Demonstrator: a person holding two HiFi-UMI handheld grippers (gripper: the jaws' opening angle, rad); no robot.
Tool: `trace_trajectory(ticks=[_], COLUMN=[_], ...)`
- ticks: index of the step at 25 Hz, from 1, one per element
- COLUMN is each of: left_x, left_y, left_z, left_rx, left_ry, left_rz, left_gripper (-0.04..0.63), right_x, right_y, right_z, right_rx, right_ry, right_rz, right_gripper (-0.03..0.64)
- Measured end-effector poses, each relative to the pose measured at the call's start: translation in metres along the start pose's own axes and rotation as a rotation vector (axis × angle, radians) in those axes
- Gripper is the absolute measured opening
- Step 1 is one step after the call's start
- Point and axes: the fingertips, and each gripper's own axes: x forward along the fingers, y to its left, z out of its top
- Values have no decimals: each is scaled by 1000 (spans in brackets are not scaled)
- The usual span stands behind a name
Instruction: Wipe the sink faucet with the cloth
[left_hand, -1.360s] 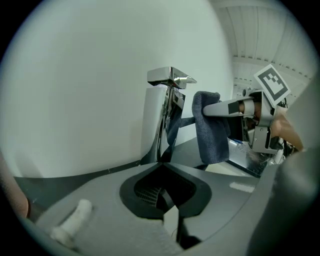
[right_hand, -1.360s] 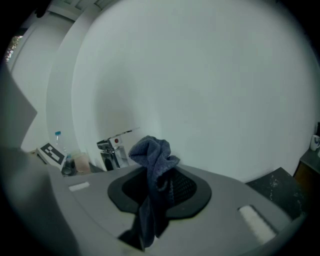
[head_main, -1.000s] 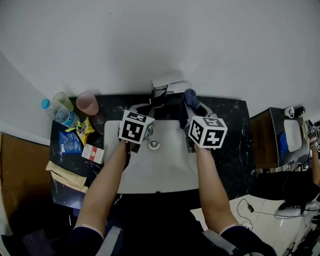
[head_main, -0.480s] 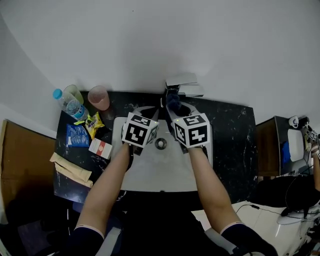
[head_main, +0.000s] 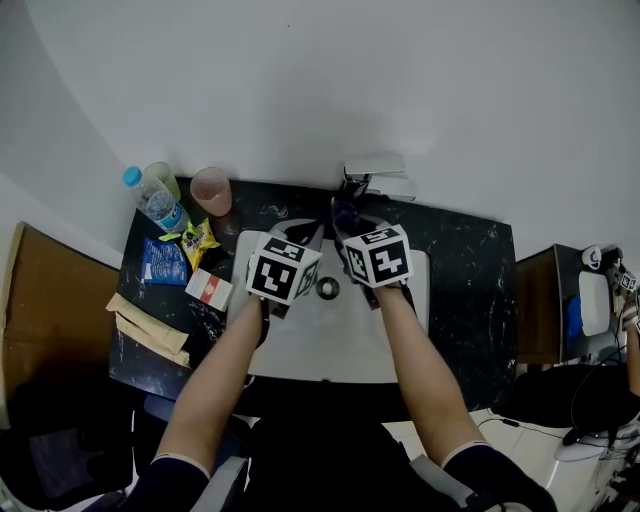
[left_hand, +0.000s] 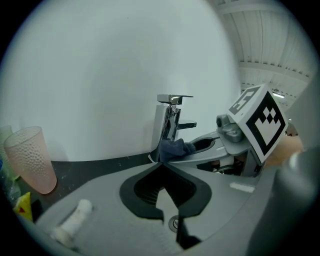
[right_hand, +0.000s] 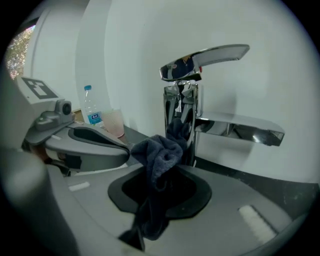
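**Black counter (head_main: 470, 285), cloth (right_hand: 159, 152) at the faucet (right_hand: 186, 107)**

Against a white wall, a white sink (head_main: 320, 350) sits in the dark counter with the chrome faucet at its back. The right gripper (right_hand: 162, 172) has its jaws clamped on the dark blue cloth, bunched against the faucet's upright column. The left gripper (left_hand: 163, 166) hovers just beside it, jaws together and empty. A pink cup (head_main: 211, 188) and a water bottle (head_main: 155, 200) stand at the counter's left.

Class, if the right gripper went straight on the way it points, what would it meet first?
Probably the upright body of the faucet, with the held cloth reaching it first; the depth between them is unclear.
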Motion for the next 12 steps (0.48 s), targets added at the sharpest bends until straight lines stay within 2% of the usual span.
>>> trace_trajectory(ticks=[7, 12], left_x=[-7, 5], left_y=[-12, -37], left_z=[7, 39], left_rx=[9, 28], left_ry=[-18, -103], left_rz=[13, 7], left_gripper=[2, 3], right_x=[-46, -94], right_y=[-10, -33], right_z=[3, 6], right_rx=[53, 89], right_ry=[-120, -214], right_rz=[-21, -71], right_gripper=[87, 87])
